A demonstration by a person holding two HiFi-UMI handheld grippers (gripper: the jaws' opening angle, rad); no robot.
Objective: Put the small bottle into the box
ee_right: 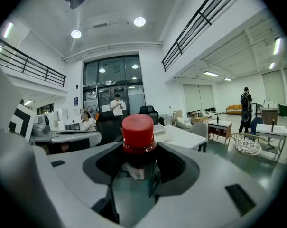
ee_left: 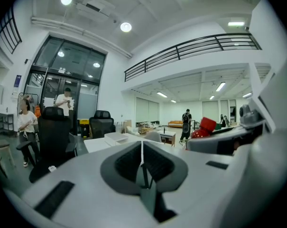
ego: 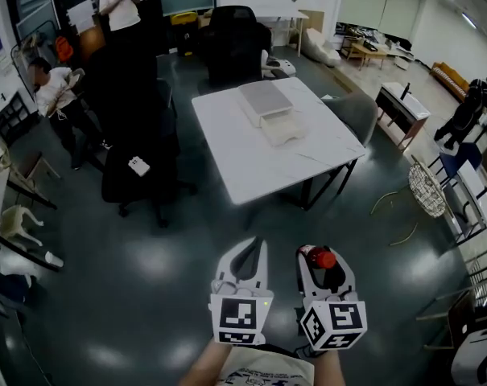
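A small dark bottle with a red cap [ee_right: 138, 132] stands between the jaws of my right gripper [ego: 323, 270], which is shut on it; the red cap [ego: 321, 257] sticks up past the fingertips. It also shows in the left gripper view as a red cap [ee_left: 204, 126] at the right. My left gripper [ego: 249, 261] is held beside it, jaws shut with nothing between them [ee_left: 142, 163]. Both are held over the dark floor, well short of the white table [ego: 227, 155]. On that table lies an open white box [ego: 282, 127] with its grey lid [ego: 265, 99] behind it.
Black office chairs [ego: 138, 147] stand left of the table and behind it [ego: 231, 43]. A grey chair [ego: 356, 112] is at the table's right. A wire basket [ego: 427, 190] sits on the floor to the right. People stand or sit at the far left and right.
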